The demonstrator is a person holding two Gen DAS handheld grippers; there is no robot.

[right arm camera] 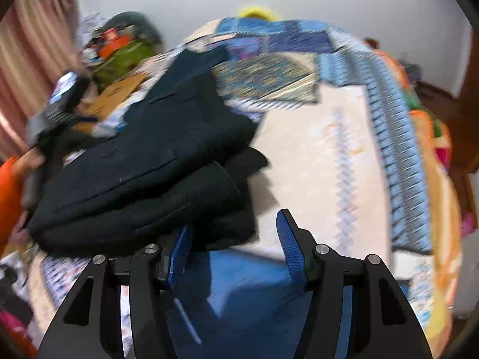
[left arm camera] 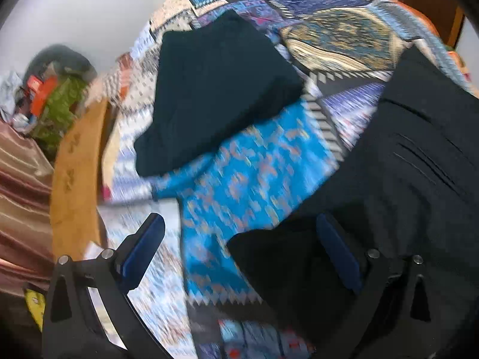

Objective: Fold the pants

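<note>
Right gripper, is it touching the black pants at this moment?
Cannot tell. In the right wrist view the open right gripper has its left pad at the edge of the black pants, but blur hides any contact.

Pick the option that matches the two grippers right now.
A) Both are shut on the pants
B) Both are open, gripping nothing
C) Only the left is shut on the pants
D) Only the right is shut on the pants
B: the left gripper and the right gripper both show fingers spread wide apart, with the dark pants lying on the patterned bedspread, not pinched.
</note>
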